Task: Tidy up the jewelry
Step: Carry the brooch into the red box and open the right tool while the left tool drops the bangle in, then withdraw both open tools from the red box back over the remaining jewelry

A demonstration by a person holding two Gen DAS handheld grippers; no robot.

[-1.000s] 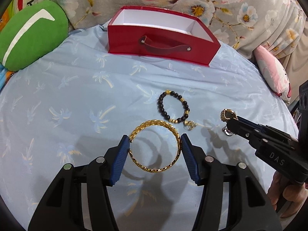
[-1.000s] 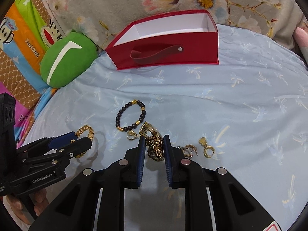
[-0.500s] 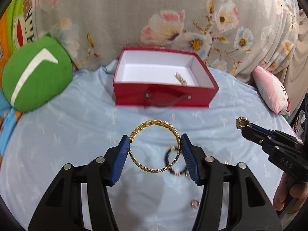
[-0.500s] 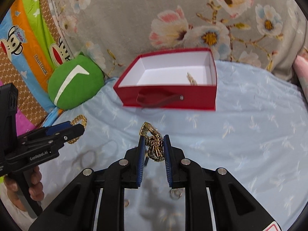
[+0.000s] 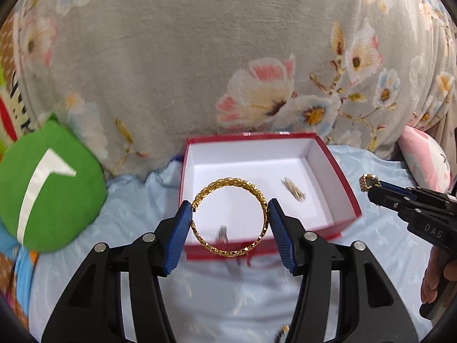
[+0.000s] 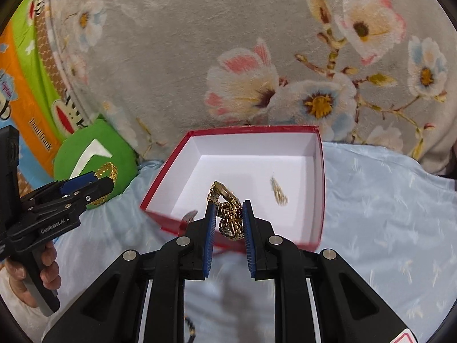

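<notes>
My left gripper (image 5: 230, 217) is shut on a gold chain bangle (image 5: 228, 183) and holds it in the air over the front of the open red box (image 5: 340, 168). My right gripper (image 6: 227, 214) is shut on a bunched gold link bracelet (image 6: 228, 210), held over the red box (image 6: 160, 183) near its front wall. A small gold piece (image 5: 292, 190) lies on the box's white floor, also seen in the right wrist view (image 6: 278, 191). The right gripper shows at the right of the left wrist view (image 5: 371, 184), the left gripper at the left of the right wrist view (image 6: 100, 181).
The box stands on a light blue palm-print sheet (image 6: 385, 200) against a grey floral blanket (image 5: 228, 57). A green cushion (image 5: 48, 188) lies to the left. A pink cushion (image 5: 422, 154) lies at the right. Some jewelry shows at the bottom edge (image 5: 282, 330).
Both grippers have risen from the sheet and moved forward to the red box, each carrying its piece. The beaded bracelet and small rings have dropped out of view below.
</notes>
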